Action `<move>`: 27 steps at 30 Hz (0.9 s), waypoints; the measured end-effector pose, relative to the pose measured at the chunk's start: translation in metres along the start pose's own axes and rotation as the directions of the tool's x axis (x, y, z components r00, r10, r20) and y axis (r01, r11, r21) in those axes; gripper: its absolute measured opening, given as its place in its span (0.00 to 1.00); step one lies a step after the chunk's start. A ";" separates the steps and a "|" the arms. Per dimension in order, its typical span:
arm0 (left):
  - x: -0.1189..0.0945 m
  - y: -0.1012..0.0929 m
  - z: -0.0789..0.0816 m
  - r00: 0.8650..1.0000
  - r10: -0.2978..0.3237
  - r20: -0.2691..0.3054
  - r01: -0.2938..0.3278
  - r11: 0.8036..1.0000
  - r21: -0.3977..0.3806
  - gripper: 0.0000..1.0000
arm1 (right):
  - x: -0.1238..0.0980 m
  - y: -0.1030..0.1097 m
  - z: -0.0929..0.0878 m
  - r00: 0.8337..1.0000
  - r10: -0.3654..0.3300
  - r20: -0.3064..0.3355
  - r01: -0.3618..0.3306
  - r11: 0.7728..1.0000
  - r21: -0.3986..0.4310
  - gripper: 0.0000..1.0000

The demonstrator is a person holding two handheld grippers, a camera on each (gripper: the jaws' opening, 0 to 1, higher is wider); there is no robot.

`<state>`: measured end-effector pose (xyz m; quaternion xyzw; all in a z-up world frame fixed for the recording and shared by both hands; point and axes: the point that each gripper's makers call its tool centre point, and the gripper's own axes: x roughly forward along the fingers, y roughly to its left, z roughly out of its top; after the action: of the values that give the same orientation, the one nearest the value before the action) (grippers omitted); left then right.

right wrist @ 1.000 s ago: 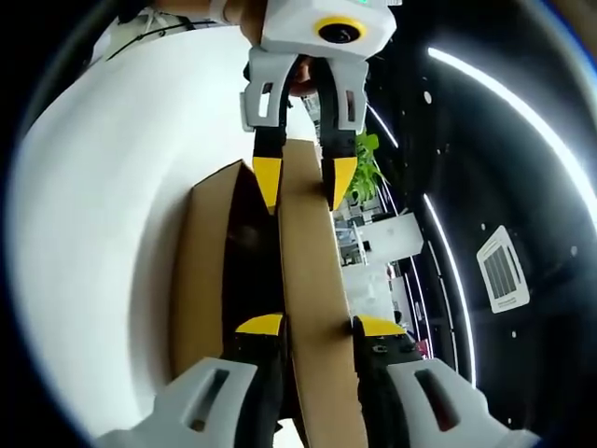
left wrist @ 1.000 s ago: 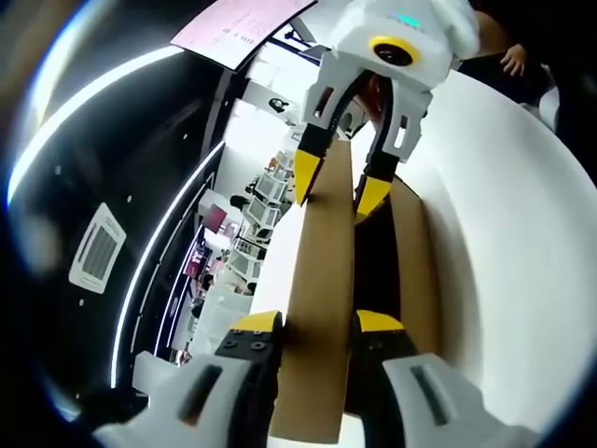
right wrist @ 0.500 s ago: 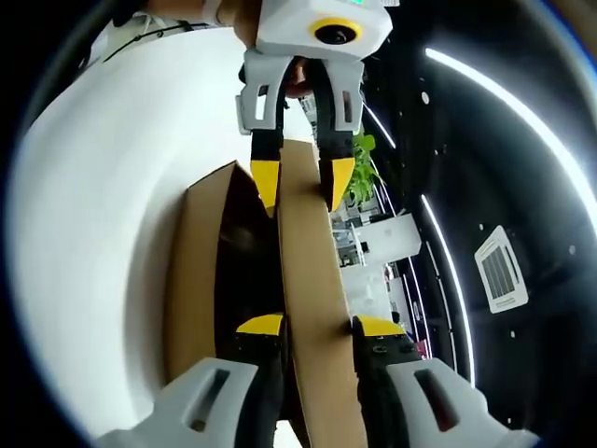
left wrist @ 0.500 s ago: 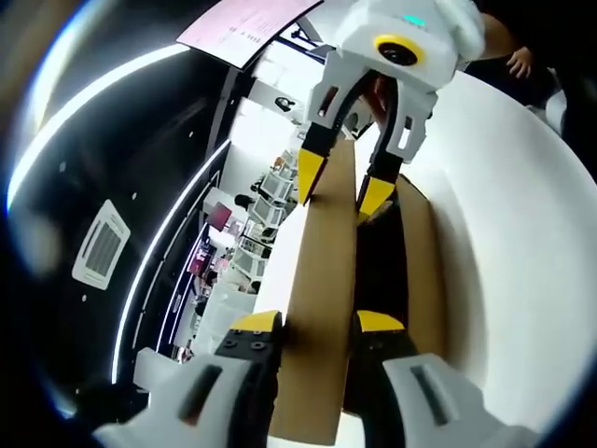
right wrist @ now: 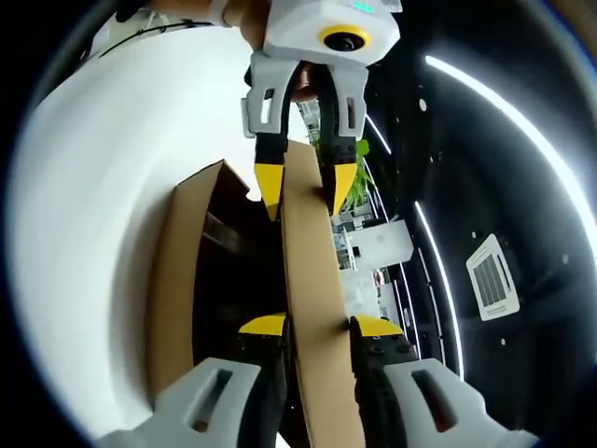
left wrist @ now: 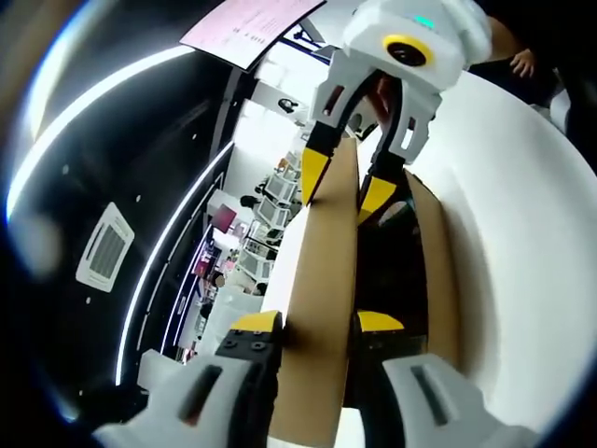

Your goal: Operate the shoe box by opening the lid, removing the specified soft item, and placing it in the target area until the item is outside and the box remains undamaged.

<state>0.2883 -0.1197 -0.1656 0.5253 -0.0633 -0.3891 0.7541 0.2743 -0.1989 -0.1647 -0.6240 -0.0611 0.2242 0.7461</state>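
The brown cardboard shoe box point(left wrist: 438, 280) lay on the white table point(left wrist: 532, 233), its lid point(left wrist: 322, 280) raised between my fingers point(left wrist: 256, 327), dark interior exposed.

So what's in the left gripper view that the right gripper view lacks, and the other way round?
Left gripper view: a pink sheet overhead, a person's hand past the table's far edge, and rows of shelves in the room behind. Right gripper view: a green plant beyond the lid. Both: the lid raised on edge, the left gripper and right gripper each clamped on one end of it, the open box, the white table and a ceiling vent.
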 end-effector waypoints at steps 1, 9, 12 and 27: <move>0.000 0.001 0.000 1.000 0.002 0.001 -0.002 1.000 -0.001 0.30 | 0.000 -0.001 0.000 1.000 -0.004 -0.002 0.004 1.000 -0.012 0.24; 0.002 0.008 0.000 1.000 0.006 0.006 -0.006 1.000 0.010 0.30 | 0.004 -0.008 0.000 1.000 -0.019 -0.003 0.019 0.998 -0.058 0.22; 0.002 0.012 0.000 1.000 0.003 0.014 -0.003 1.000 0.007 0.29 | 0.006 -0.011 -0.001 1.000 -0.025 -0.007 0.024 0.997 -0.073 0.22; 0.007 0.027 0.000 0.999 0.008 0.035 -0.008 1.000 0.010 0.29 | 0.018 -0.028 -0.002 0.999 -0.032 -0.002 0.032 0.992 -0.120 0.19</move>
<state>0.3071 -0.1204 -0.1449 0.5219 -0.0804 -0.3947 0.7519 0.2981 -0.1971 -0.1417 -0.6669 -0.0830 0.2070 0.7110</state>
